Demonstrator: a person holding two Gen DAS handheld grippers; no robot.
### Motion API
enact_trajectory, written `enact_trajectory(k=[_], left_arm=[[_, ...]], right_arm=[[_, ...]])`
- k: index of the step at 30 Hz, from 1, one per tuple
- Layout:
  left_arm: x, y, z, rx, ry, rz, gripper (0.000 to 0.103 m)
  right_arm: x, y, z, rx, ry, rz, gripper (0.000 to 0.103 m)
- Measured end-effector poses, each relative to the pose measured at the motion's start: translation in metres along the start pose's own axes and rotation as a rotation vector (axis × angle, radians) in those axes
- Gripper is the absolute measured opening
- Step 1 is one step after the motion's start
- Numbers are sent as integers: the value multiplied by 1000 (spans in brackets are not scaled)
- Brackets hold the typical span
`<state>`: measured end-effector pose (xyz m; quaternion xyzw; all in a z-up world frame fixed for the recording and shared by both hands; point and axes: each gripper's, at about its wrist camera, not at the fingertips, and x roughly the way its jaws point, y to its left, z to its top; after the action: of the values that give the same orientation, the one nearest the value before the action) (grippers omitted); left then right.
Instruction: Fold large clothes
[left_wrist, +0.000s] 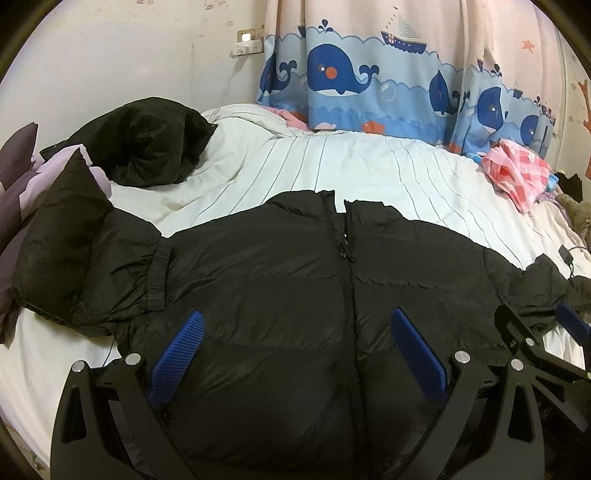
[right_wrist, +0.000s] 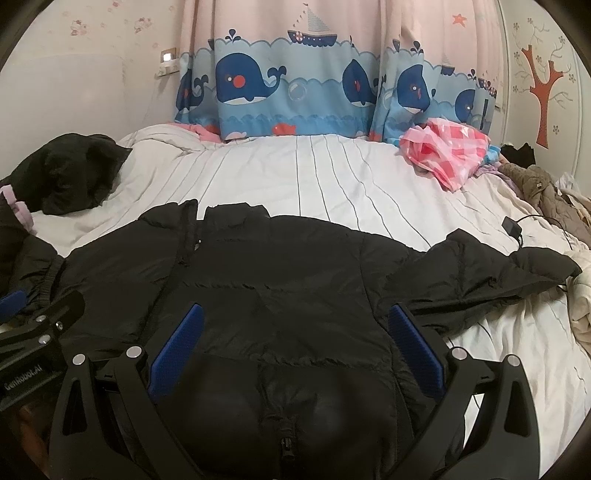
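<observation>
The left gripper (left_wrist: 295, 334) and right gripper (right_wrist: 295, 328) are both wide open, holding nothing. Just past their fingers lies the big black puffy jacket (left_wrist: 280, 280), zipped, sleeves spread, on the striped white bed (right_wrist: 332, 173). Farther back hangs a whale curtain (right_wrist: 295, 85).

A pale curtain with blue whales (right_wrist: 258, 81) hangs behind the white striped bed (right_wrist: 332, 177); a pink checked plastic bag (right_wrist: 447, 147) lies near its far right corner; a small black charger (right_wrist: 511, 225) rests further right.
</observation>
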<state>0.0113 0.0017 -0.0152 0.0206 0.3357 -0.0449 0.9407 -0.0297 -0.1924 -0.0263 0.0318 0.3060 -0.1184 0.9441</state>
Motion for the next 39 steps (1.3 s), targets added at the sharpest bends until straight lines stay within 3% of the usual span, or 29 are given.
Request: enact_trajectory(k=[6,13,17,20,24,26,29,33,36,38,39], left_arm=[[11,-8,-4,36,48,-3,97],[12,-2,-1,-1,51,-20,97],[14,0,0,-15,61,-34,97],[15,2,0,-27,64,-39,97],[17,4,0,-43,77,-46,97],[19,6,0,-53,85,-48,97],[22,6,-1,-60,99,-48,97],[28,4,-2,-59,119,-47,97],[29,3,-2,-54,125,-47,97],[29,2,-2,-51,122,-46,97],[29,2,-2,-51,122,-46,97]], right_arm=[[7,-1,-3,-6,30,17,96],[18,-12,-1,38,75,63,96],[10,-45,14,81,48,67,96],[1,-114,27,212,43,45,96],[24,-242,15,464,203,31,97],[34,-308,5,583,255,-47,97],[34,-384,-2,735,257,-130,97],[59,-439,-7,856,306,-178,97],[83,-454,-6,911,304,-156,96],[93,-462,3,893,226,-144,80],[99,-466,9,877,195,-131,53]])
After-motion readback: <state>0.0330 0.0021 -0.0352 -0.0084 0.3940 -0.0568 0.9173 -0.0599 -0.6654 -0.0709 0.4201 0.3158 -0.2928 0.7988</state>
